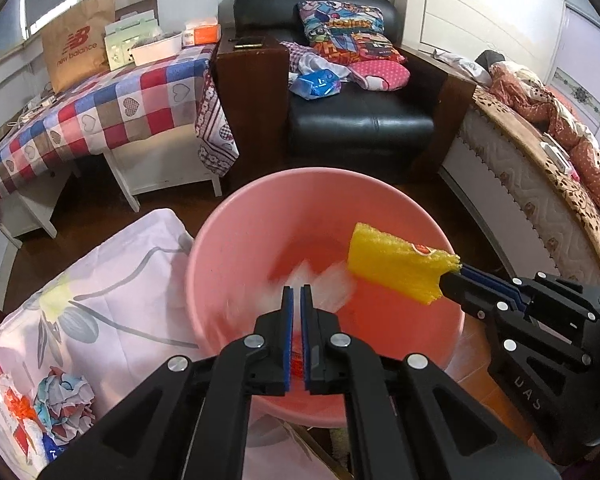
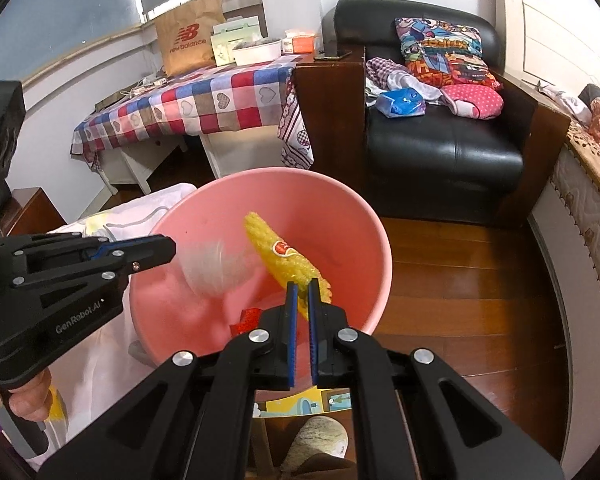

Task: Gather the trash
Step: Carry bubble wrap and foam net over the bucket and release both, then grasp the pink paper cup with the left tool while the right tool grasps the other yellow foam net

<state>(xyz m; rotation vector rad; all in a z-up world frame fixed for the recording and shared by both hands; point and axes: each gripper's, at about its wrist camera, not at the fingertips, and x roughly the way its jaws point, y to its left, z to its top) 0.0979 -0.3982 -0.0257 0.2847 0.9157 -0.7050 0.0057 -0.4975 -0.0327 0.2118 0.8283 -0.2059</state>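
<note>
A bedroom with a wood floor: a checked-cloth surface at upper left bears a paper bag, a black armchair piled with clothes fills the upper middle, and a bed runs down the right edge. At centre a pink basin sits beside a floral sheet and holds a red scrap and a blurred white wrapper just off the left gripper, whose jaws stand nearly together on nothing. The right gripper pinches yellow ridged foam, red-stickered, above the basin, and crumpled paper lies on the sheet at lower left.
</note>
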